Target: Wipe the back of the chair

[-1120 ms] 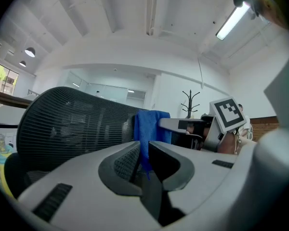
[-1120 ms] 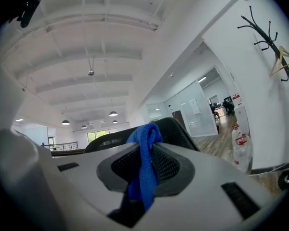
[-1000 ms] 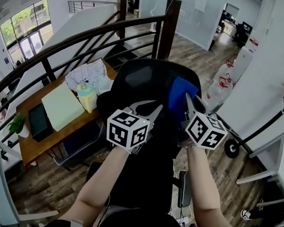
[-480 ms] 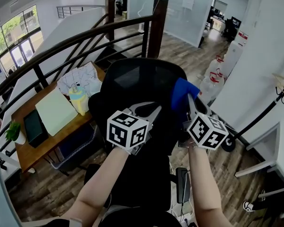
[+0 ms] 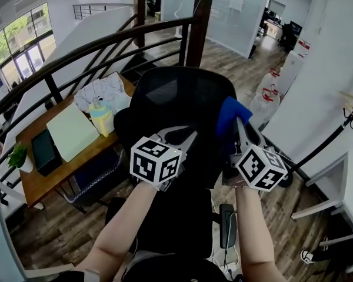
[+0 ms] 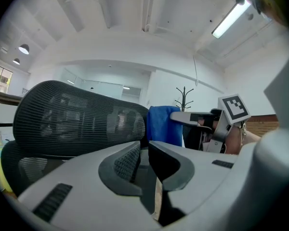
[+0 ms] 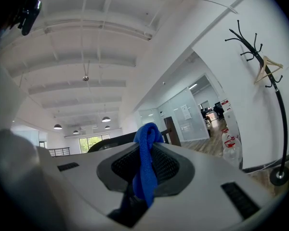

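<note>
Right gripper view shows the right gripper [image 7: 145, 150] clamped on a blue cloth [image 7: 146, 131] at the right edge of the black mesh chair back [image 5: 170, 104], while the left gripper [image 6: 143, 152], jaws nearly together and empty, is near that back.

Chair back closed the way ahead

The black chair back [image 5: 182, 98] stood straight in front, with the dark railing [image 5: 106, 46] beyond it and the loaded bench [image 5: 41, 175] at its left. Air above its top edge was free, and wooden floor [image 5: 294, 198] at its right was open.
</note>
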